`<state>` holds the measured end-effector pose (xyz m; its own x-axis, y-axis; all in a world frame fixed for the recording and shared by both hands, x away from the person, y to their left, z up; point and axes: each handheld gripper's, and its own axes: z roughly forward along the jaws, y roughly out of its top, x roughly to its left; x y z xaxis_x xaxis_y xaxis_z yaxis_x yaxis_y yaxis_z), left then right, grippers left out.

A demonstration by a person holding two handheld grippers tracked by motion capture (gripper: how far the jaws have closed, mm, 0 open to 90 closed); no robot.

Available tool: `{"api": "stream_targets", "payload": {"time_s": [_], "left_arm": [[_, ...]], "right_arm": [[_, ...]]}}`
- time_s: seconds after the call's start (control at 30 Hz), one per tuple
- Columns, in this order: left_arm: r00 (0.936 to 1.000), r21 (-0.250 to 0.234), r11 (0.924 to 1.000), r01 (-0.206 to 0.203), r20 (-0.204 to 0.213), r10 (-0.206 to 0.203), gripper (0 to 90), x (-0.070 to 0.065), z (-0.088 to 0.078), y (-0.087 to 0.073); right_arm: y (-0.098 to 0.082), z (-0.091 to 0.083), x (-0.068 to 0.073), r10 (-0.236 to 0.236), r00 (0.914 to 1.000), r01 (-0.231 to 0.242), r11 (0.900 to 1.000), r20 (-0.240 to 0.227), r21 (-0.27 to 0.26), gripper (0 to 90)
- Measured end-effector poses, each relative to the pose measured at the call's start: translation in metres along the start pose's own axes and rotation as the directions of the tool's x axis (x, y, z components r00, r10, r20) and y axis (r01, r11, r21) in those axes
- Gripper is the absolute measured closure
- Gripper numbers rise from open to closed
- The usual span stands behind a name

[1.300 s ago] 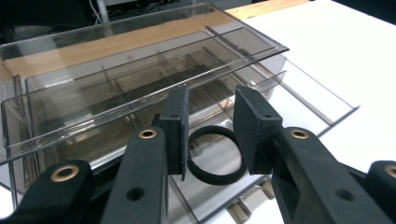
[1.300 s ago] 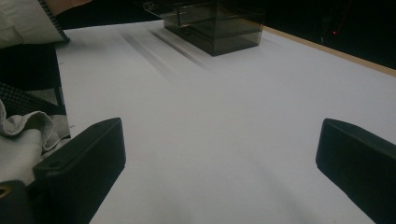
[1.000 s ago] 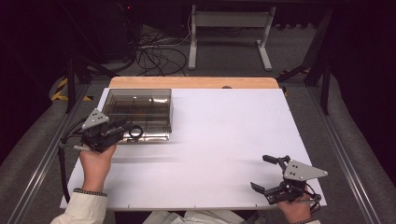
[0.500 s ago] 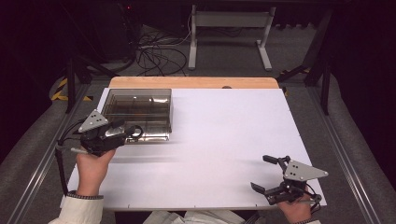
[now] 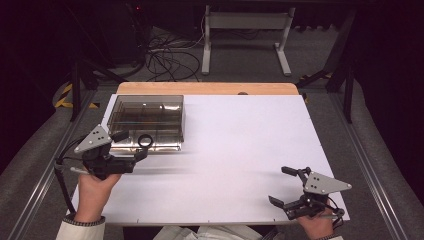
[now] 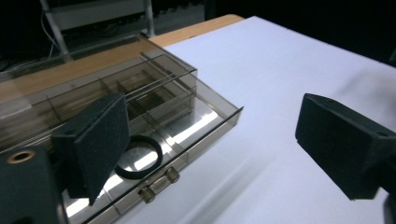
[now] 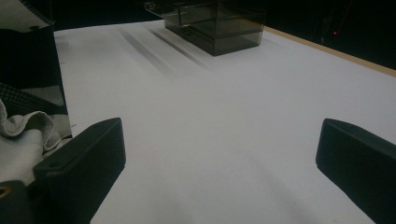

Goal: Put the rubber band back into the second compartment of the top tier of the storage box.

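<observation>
A smoky see-through box (image 5: 145,114) (image 6: 70,93) (image 7: 215,23) stands at the table's back left, its low drawer (image 5: 167,146) (image 6: 205,119) pulled out toward me. A black ring (image 5: 145,141) (image 6: 138,157) lies flat in the drawer behind two small knobs (image 6: 159,184). My left gripper (image 5: 131,145) (image 6: 219,140) hovers at the drawer's front left; its jaws have just been opening and stand wide apart, with nothing pressed between the pads (image 6: 100,140). My right gripper (image 5: 280,186) (image 7: 219,154) rests open near the front right corner, over bare table.
The white tabletop (image 5: 240,145) has a wooden strip (image 5: 210,88) along its far edge. Behind it are a metal stand (image 5: 245,30) and loose cables (image 5: 170,55) on the floor. Grey rails run down both sides.
The left gripper's jaws have spread apart and the hand has drawn back a little to the left, away from the ring, which stays in the drawer. The right gripper has kept still.
</observation>
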<state>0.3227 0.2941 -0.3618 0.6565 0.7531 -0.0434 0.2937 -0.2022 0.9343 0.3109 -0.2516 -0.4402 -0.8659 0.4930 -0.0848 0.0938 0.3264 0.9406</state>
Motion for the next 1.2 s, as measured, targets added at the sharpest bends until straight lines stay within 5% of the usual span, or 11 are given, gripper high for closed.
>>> {"api": "stream_targets", "payload": {"time_s": [0.27,0.37,0.63,0.97,1.2], "left_arm": [[0.9951,-0.059,0.9973,-0.044,0.086,0.049,7.0,-0.013,-0.006,-0.008],[0.9918,-0.077,0.994,-0.077,0.096,0.085,6.8,-0.018,-0.007,-0.012],[0.9903,-0.118,0.9892,-0.088,0.097,0.099,6.2,-0.027,-0.006,-0.029],[0.9901,-0.088,0.9947,-0.053,0.125,0.064,6.1,-0.026,0.003,-0.05],[0.9853,-0.057,0.996,-0.069,0.152,0.077,4.6,-0.025,0.01,-0.064]], "right_arm": [[0.0,0.0,0.0,0.0,1.0,0.0,1.0,-0.003,0.0,2.2],[0.0,0.0,0.0,0.001,1.0,-0.001,1.0,-0.002,-0.001,2.2],[0.0,0.0,0.0,0.001,1.0,-0.001,1.0,-0.004,-0.001,2.2],[0.0,0.001,0.0,0.001,1.0,-0.001,1.0,-0.007,0.0,2.2],[0.0,0.0,0.0,0.002,1.0,-0.002,1.0,-0.009,0.002,2.2]]}}
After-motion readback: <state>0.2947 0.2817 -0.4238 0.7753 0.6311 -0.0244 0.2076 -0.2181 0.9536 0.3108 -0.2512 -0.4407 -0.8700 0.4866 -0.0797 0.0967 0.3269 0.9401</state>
